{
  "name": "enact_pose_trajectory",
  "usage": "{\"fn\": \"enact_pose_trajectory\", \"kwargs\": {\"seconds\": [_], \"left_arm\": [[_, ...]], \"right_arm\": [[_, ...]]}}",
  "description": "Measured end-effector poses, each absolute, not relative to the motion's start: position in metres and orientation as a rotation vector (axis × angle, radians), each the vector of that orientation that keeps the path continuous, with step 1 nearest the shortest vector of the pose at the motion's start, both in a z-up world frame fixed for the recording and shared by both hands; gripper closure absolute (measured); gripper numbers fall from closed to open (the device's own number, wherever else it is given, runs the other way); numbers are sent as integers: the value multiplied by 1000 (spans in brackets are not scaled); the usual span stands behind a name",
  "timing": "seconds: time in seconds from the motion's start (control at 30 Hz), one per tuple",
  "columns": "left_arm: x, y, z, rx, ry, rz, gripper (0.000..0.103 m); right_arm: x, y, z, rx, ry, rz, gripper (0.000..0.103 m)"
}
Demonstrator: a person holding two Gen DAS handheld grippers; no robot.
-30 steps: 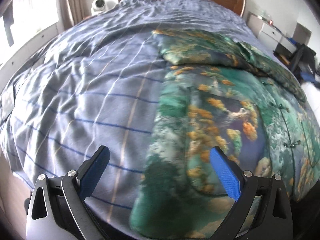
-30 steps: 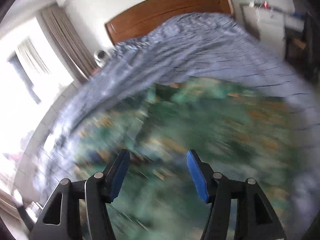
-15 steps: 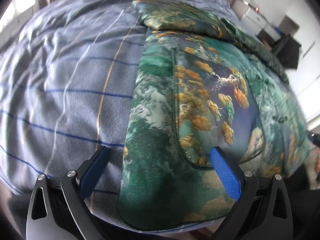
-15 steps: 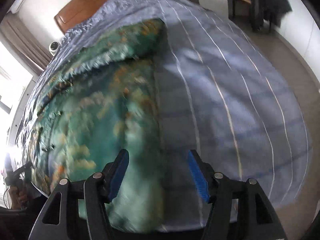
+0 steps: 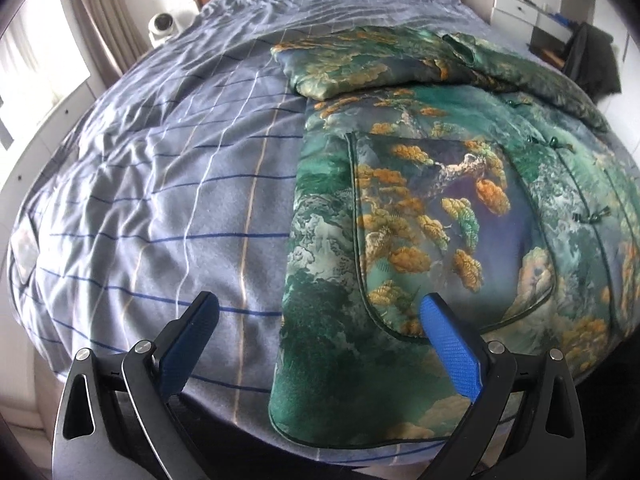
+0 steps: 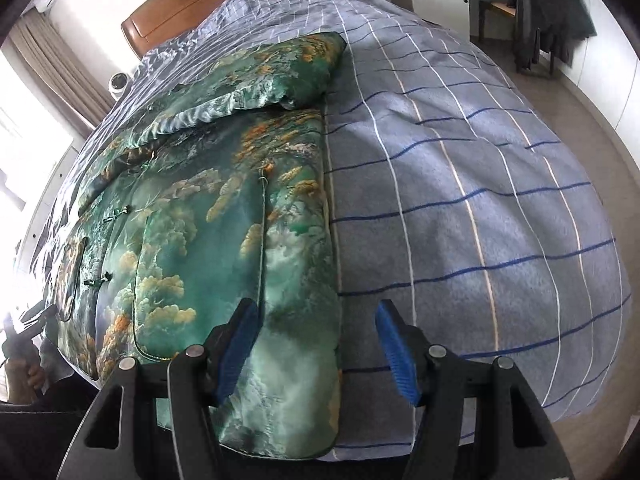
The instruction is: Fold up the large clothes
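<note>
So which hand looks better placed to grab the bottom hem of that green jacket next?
Neither clearly. The left gripper has open jaws over the jacket hem's left corner; the right gripper, jaws open too, straddles its right corner. Likely both lift together.

A blue-grey bedcover with dark blue and white grid lines is lying rumpled across the bed, creasing more toward the far end. A wooden headboard is standing against the pale wall behind it. Beige curtains are hanging beside a bright window, and a small white round device is sitting just beside them near the bed's far corner. A white cabinet with drawers is standing by the wall, and dark clothing is hanging over a chair nearby.
</note>
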State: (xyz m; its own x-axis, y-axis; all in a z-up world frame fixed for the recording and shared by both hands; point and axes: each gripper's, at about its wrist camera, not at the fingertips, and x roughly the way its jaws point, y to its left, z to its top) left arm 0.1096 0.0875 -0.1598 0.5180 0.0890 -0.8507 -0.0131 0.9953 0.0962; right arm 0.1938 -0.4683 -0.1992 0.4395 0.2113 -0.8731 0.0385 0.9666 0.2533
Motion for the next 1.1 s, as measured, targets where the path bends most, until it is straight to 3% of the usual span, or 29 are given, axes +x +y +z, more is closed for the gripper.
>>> {"fn": "enact_pose_trajectory", "kwargs": {"seconds": [0.27, 0.47, 0.87, 0.9, 0.93, 0.97, 1.03, 1.1], "left_arm": [[106, 83, -161, 108, 1024, 63, 2], [108, 102, -186, -113, 1162, -96, 2], [103, 97, -198, -208, 1204, -215, 4], [102, 98, -196, -210, 1213, -216, 10], [101, 97, -195, -200, 1225, -211, 18], [102, 100, -194, -188, 1236, -206, 20], [101, 101, -191, -176, 1252, -203, 27], [103, 100, -185, -155, 1263, -204, 34]], "right_arm": [[194, -465, -201, 218, 1132, 110, 40], [190, -469, -200, 177, 1143, 122, 26], [188, -459, -220, 205, 1211, 299, 25], [187, -455, -219, 213, 1218, 330, 29], [187, -450, -218, 201, 1223, 350, 53], [186, -444, -217, 162, 1230, 347, 64], [185, -438, -212, 115, 1233, 335, 79], [184, -435, -204, 123, 1207, 350, 85]]}}
